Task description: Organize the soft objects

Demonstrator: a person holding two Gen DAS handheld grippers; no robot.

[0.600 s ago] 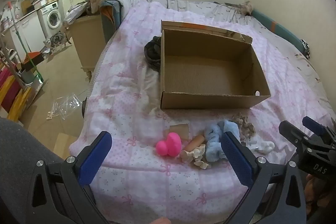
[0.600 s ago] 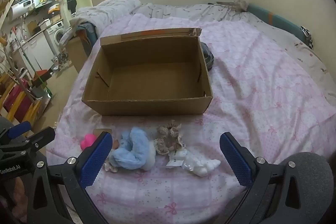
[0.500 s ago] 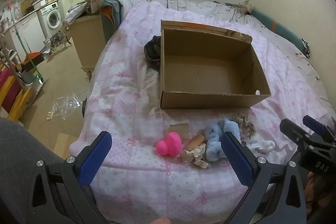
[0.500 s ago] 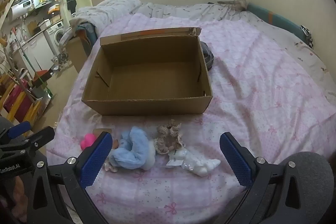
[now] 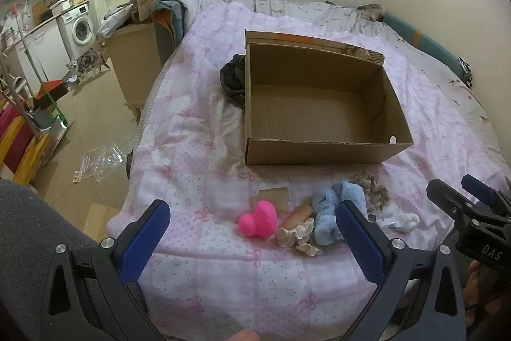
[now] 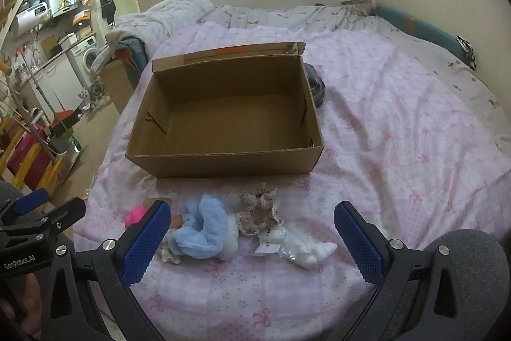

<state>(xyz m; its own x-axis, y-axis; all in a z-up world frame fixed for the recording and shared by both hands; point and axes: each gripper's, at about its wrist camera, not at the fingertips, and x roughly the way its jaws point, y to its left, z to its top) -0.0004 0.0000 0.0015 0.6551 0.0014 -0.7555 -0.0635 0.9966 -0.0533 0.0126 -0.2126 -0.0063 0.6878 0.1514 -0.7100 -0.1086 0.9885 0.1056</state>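
Nothing is sorted yet: the cardboard box [image 6: 223,117] at frame centre sits empty, while the soft objects [image 6: 204,226] lie bunched on the bed [image 6: 399,149] below it. Both the left gripper [image 5: 252,240] and right gripper [image 6: 252,240] have fingers spread apart, holding nothing.

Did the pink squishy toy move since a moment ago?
No. In the left wrist view the pink toy sits in the same spot before the cardboard box and beside the blue fluffy thing, just as earlier.

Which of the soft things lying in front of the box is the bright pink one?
The pink heart-shaped toy, at the left end of the row. The fluffy scrunchie beside it is light blue, the lace scrunchie beige, and the packaged socks white.
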